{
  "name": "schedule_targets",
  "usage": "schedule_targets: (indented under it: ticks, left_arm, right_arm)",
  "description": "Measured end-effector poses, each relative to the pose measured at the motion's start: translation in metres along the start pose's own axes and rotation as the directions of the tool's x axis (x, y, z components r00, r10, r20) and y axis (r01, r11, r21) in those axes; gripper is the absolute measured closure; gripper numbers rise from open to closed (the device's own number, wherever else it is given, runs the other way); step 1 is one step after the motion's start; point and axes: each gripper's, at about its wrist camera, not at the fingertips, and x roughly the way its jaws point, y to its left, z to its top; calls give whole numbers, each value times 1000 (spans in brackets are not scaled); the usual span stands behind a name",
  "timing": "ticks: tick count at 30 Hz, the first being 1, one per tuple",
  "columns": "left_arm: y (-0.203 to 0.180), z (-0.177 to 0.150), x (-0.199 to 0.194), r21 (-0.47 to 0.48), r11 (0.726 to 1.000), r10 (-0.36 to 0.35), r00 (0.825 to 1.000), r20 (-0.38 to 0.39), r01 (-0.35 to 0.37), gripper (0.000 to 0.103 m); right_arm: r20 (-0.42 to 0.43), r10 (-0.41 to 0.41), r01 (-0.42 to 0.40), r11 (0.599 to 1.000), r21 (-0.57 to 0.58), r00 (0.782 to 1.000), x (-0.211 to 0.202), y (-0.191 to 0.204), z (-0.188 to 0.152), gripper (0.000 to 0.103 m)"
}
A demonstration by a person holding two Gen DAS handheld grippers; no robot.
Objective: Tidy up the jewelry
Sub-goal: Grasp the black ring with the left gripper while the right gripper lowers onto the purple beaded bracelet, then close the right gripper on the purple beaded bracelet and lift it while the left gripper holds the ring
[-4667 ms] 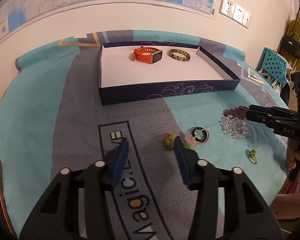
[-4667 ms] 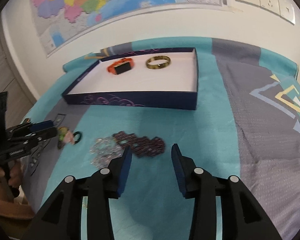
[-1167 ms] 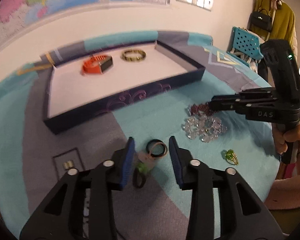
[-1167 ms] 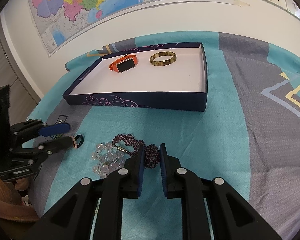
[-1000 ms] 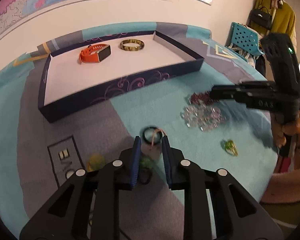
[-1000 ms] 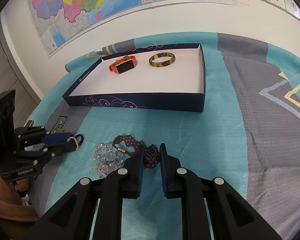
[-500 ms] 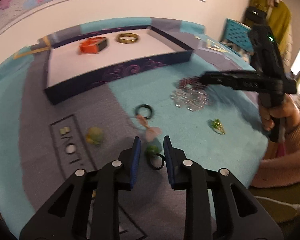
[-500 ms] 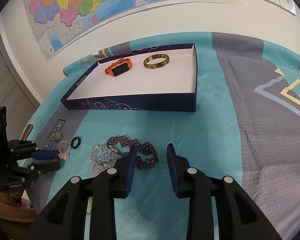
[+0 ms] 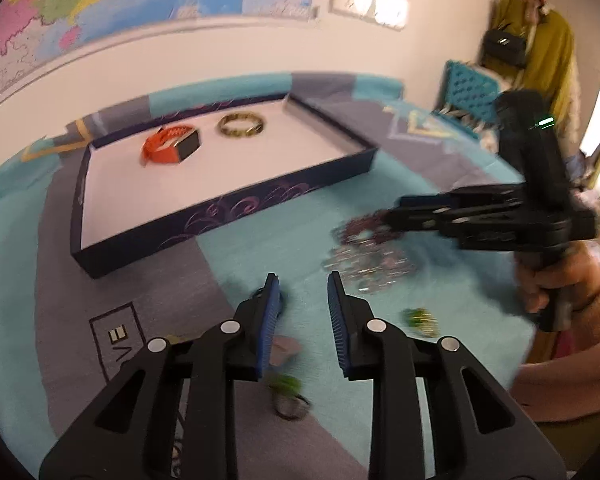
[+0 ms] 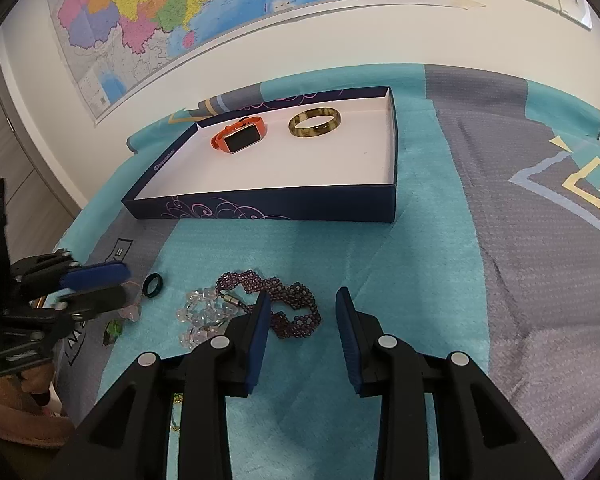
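A dark blue tray [image 10: 268, 206] with a white floor holds an orange watch [image 10: 240, 137] and a brown bangle [image 10: 315, 122]; it also shows in the left wrist view [image 9: 220, 216]. On the cloth lie a purple bead bracelet [image 10: 288, 306], a clear crystal bracelet [image 10: 198, 314], a black ring [image 10: 153, 285], a pink charm [image 10: 130, 312] and a green charm [image 10: 114, 330]. My right gripper [image 10: 302, 320] is open and empty just above the purple bracelet. My left gripper [image 9: 302, 312] is open and empty above the black ring [image 9: 278, 300] and the pink charm [image 9: 284, 350].
A green stone ring [image 9: 288, 394] and a small green-gold piece [image 9: 420, 318] lie near the left gripper. A wall with a map [image 10: 220, 4] stands behind the table. A blue chair [image 9: 470, 94] and hanging clothes [image 9: 548, 52] are at the right.
Both grippers have opened. The left gripper let go of the pink charm and ring and moved forward. The right gripper released the purple bracelet, which stays on the cloth.
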Motion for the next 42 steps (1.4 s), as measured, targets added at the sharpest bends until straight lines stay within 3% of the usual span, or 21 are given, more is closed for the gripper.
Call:
schedule_targets:
  ticks: [6, 18, 23, 24, 33, 42]
  left_arm:
    - [21, -7, 13, -83, 996, 30, 998, -47, -34, 78]
    - [16, -5, 16, -22, 998, 51, 996, -70, -53, 74]
    - [18, -5, 17, -32, 997, 65, 995, -70, -67, 80]
    - [18, -5, 16, -34, 997, 64, 996, -69, -67, 80]
    - [17, -4, 12, -43, 998, 53, 997, -53, -55, 80]
    - [16, 10, -6, -44, 998, 44, 999, 14, -43, 80]
  right_arm:
    - [2, -1, 1, 1000, 0, 1000, 1, 0, -1, 68]
    - [-6, -31, 30, 998, -56, 1000, 3, 10, -3, 63]
    - [-17, -60, 58, 993, -101, 998, 8, 18, -2, 81]
    - [-21, -54, 52, 993, -103, 998, 8, 18, -1, 93]
    - [24, -17, 19, 996, -86, 1000, -5, 19, 11, 96]
    - [86, 17, -7, 993, -115, 996, -23, 30, 34, 97]
